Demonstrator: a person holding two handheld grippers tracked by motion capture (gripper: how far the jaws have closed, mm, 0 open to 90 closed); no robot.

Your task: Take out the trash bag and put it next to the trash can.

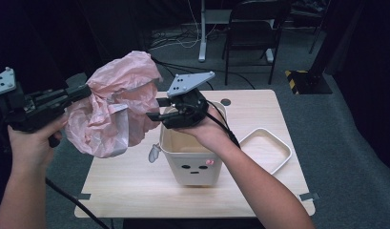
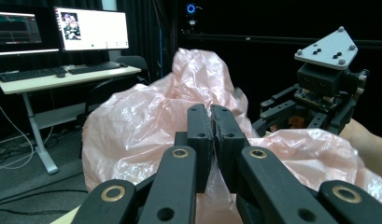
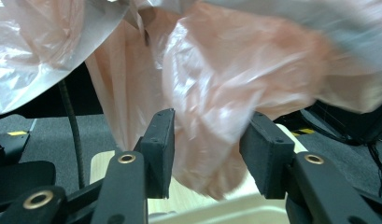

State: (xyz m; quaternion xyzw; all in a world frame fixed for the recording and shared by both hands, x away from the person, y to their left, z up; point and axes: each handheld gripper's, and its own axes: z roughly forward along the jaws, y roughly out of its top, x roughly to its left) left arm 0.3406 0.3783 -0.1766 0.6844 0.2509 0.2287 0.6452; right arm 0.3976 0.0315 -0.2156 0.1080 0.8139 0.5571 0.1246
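A crumpled pink plastic bag (image 1: 111, 109) hangs in the air over the table's left side. My left gripper (image 1: 85, 90) is shut on its upper left part; in the left gripper view the black jaws (image 2: 209, 116) pinch a fold of the bag (image 2: 146, 116). My right gripper (image 1: 154, 109) stands open at the bag's right edge, above a white bin (image 1: 192, 162) with a small face on its front. In the right gripper view a lobe of the bag (image 3: 216, 102) hangs between the spread jaws (image 3: 207, 130), and the pads do not press on it.
A white shallow tray or lid (image 1: 266, 148) lies on the wooden table (image 1: 135, 186) right of the bin. A black chair (image 1: 254, 28) and cables are on the floor behind. A desk with monitors (image 2: 62, 77) stands farther off.
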